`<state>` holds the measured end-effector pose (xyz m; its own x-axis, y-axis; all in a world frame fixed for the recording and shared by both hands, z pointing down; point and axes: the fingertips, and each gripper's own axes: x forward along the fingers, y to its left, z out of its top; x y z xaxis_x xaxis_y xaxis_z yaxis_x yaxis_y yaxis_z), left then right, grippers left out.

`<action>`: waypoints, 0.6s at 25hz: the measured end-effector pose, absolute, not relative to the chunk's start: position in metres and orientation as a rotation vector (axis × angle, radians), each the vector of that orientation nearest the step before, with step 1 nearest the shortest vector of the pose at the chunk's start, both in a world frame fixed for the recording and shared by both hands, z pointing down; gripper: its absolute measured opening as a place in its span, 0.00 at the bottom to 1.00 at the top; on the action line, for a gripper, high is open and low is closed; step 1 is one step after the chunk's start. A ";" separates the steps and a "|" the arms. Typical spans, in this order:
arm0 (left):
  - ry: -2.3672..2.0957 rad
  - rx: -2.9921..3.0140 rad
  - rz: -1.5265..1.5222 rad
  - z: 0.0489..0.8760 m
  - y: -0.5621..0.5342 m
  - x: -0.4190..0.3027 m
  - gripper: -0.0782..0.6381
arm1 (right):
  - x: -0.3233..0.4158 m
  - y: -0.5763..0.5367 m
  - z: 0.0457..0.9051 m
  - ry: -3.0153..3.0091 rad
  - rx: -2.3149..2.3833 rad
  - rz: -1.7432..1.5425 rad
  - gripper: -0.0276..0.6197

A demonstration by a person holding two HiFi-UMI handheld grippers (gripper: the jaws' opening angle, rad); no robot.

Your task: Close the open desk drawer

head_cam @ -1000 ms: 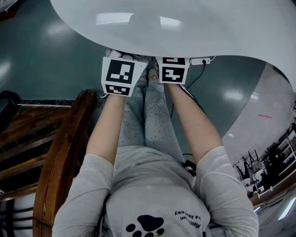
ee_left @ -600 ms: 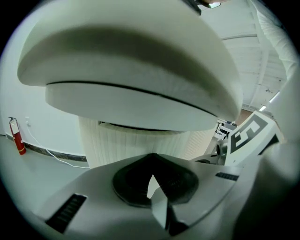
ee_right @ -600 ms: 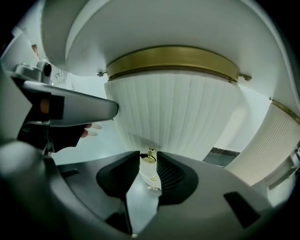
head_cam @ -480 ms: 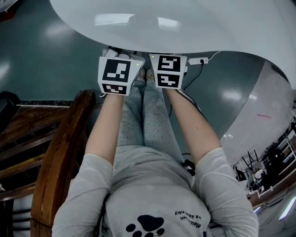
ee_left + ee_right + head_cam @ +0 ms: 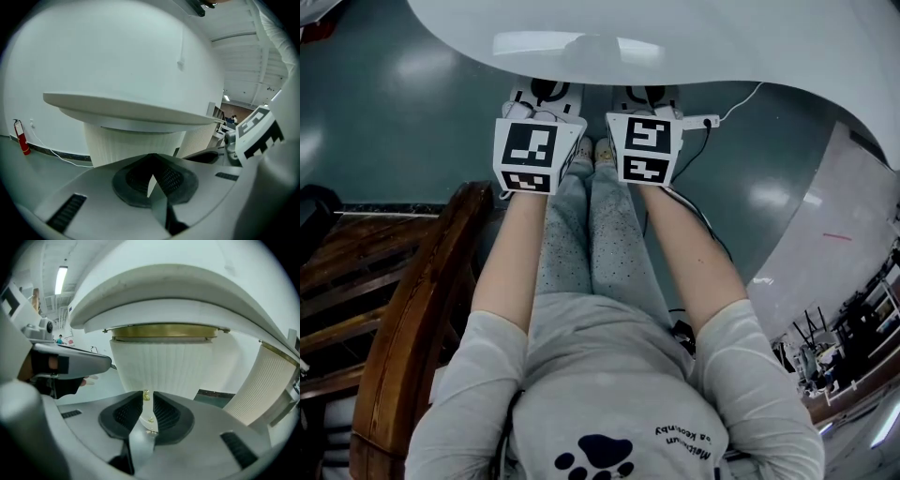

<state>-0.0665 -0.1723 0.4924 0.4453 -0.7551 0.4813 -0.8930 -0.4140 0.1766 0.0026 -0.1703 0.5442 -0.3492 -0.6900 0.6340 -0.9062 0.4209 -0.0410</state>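
A white round desk top (image 5: 694,42) fills the top of the head view. Under it, in the right gripper view, runs a shallow brass-edged band (image 5: 164,331), perhaps the drawer, above a ribbed white pedestal (image 5: 164,366). My right gripper (image 5: 645,94) (image 5: 146,401) points at that pedestal. Its jaws have just been closing and a narrow slit stays between the pads. Small gold bits (image 5: 146,394) show in the slit, and I cannot tell whether they touch the pads. My left gripper (image 5: 546,92) (image 5: 151,161) sits beside it, its pads meeting at the tips with nothing held.
A dark wooden chair (image 5: 412,319) stands close on the left. A power strip with a cable (image 5: 705,122) lies on the grey-green floor beneath the desk rim. A red fire extinguisher (image 5: 21,138) stands by the far wall. The person's legs are below both grippers.
The desk rim has drawn away toward the top of the head view. Both grippers' fronts now show beyond their marker cubes, and the right cube, cut off by the rim before, shows whole.
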 end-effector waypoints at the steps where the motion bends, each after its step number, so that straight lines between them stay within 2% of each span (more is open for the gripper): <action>1: -1.391 2.295 0.465 0.491 -0.170 -0.064 0.12 | 0.005 -0.169 0.541 -2.150 1.352 0.531 0.16; 8: -1.395 2.299 0.476 0.479 -0.143 -0.058 0.12 | 0.016 -0.146 0.520 -2.172 1.390 0.525 0.08; 15: -1.397 2.285 0.468 0.464 -0.115 -0.047 0.12 | 0.025 -0.119 0.497 -2.193 1.370 0.496 0.07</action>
<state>-0.0466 -0.1145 0.4636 0.4385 -0.7550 0.4876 -0.8963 -0.4070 0.1758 0.0250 -0.1194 0.4967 -0.3664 -0.7202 0.5891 -0.9036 0.4265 -0.0407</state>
